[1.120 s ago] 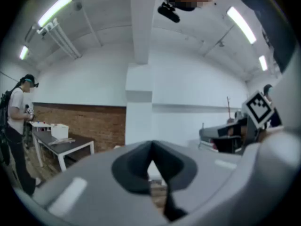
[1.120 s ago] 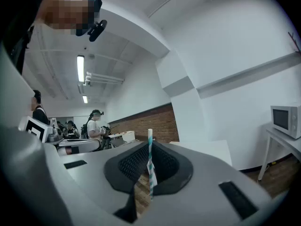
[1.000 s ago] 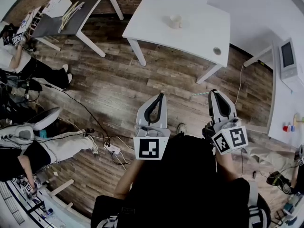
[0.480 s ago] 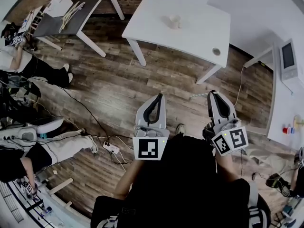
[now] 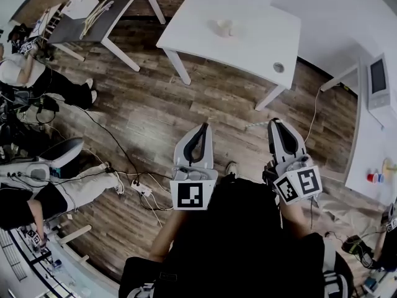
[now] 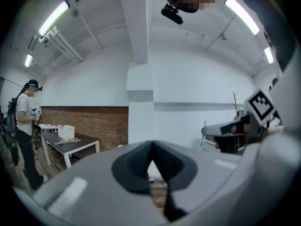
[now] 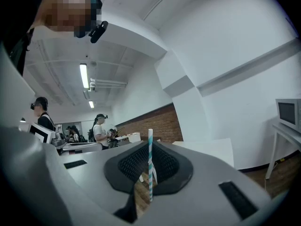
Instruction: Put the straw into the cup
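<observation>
No readable text or brand anywhere. The only print is the black-and-white square markers, on the left cube (image 5: 189,194) and the right cube (image 5: 299,184).

Right gripper (image 7: 149,175): jaws clamped on 1 straw (image 7: 150,149), teal-and-white striped. It stands upright between the pads, top end poking above the jaw tips. In the head view the straw (image 5: 256,125) sticks out sideways from the jaw tips toward the left gripper, over the wood floor (image 5: 155,110).

Left gripper (image 6: 151,171): jaws pressed together at the tips, nothing between them. Empty.

In the head view both grippers, left gripper (image 5: 203,129) and right gripper (image 5: 276,124), are held side by side in front of the person's torso, pointing at the white table (image 5: 260,42) and well apart from it.

Counts:
- 2 grippers
- 1 straw, in the right gripper
- 1 cup (image 5: 223,28), pale, standing on the white table and well apart from the straw
- 1 dark table (image 5: 108,14) left of the white one, with pale items on it that are too small to name
- 1 microwave (image 5: 377,79) on a white surface at the right edge
- cables and a power strip (image 5: 141,191) on the floor at the left
</observation>
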